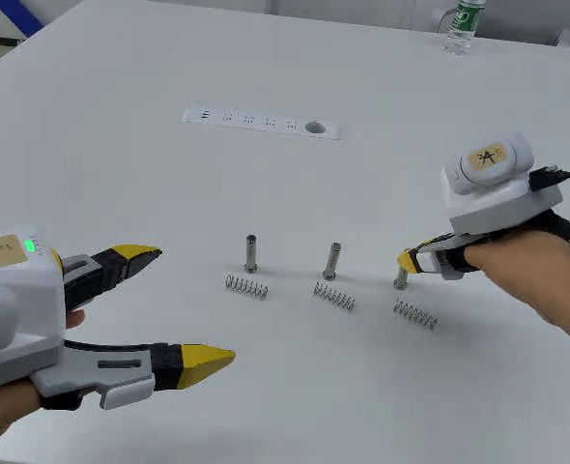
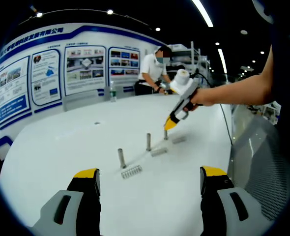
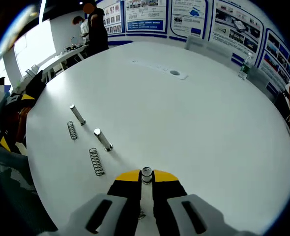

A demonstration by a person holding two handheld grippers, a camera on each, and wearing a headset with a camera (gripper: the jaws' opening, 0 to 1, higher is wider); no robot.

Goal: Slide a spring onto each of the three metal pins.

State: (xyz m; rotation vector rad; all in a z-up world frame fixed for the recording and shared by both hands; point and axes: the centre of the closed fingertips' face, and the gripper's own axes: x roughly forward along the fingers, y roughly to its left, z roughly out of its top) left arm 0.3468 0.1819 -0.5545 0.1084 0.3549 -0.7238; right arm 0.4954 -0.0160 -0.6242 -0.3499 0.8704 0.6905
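A wide white table point(image 1: 121, 174) carries three pins standing upright in a row, each with a spring lying flat just in front of it. They are the left pin point(image 1: 251, 253) with the left spring point(image 1: 245, 286), the middle pin point(image 1: 331, 261) with the middle spring point(image 1: 333, 296), and the right pin point(image 1: 401, 280) with the right spring point(image 1: 414, 314). None of the springs is on a pin yet.

The right gripper point(image 1: 407, 261) is down at the right pin. In the right gripper view its yellow tips are drawn together with the pin's top between them, seemingly touching it on both sides. The left gripper point(image 1: 193, 304) hovers over the near left of the table with its jaws spread wide, well apart from the left pin.

Farther back on the table lies a white power strip point(image 1: 262, 122), and a bottle point(image 1: 466, 24) stands near the far edge. The tabletop is matte and evenly lit.

In the left gripper view, blue-and-white posters point(image 2: 83, 69) line the wall behind the table. Strip lights point(image 2: 204, 12) run along a dark ceiling, and a person point(image 2: 152, 71) in a white shirt stands at the far side.
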